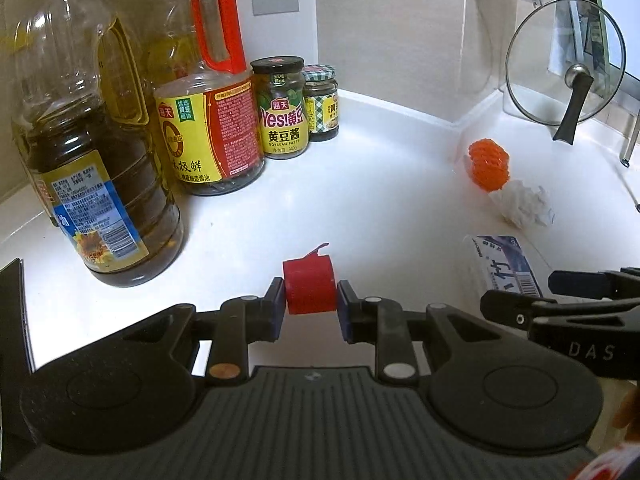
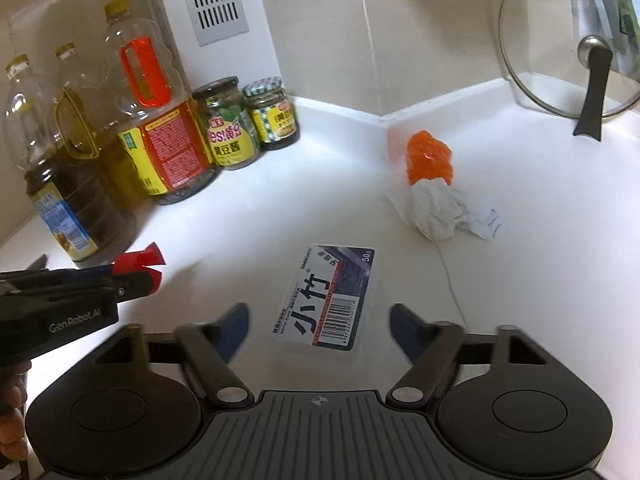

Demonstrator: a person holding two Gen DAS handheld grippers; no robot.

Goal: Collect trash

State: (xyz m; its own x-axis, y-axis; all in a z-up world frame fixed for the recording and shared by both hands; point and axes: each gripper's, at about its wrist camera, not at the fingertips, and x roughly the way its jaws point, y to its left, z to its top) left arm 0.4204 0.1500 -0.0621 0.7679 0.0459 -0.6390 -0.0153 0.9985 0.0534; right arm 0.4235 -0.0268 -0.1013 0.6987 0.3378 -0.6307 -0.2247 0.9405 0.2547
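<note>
Left tool grips a red cap between its blue pads, held just above the white counter, with the cap's torn tab sticking up at the top. Seen from the right wrist, that same tool comes in from the left edge with the cap at its tip.

Right tool has its jaws spread wide and nothing between the pads. It hovers over a flat wrapper printed with black characters and a barcode, which lies on the counter between the two blurred fingers and apart from both.

Farther back, near the counter's far corner, a crumpled white tissue lies touching a bundle of orange net. From the left wrist, the net and tissue sit toward the right, with the wrapper nearer, beside the right tool.

Along the back left edge stand large oil bottles, a soy sauce jug with a red handle, and two jars in a row against the wall. A glass lid with a black handle leans at the back right.
</note>
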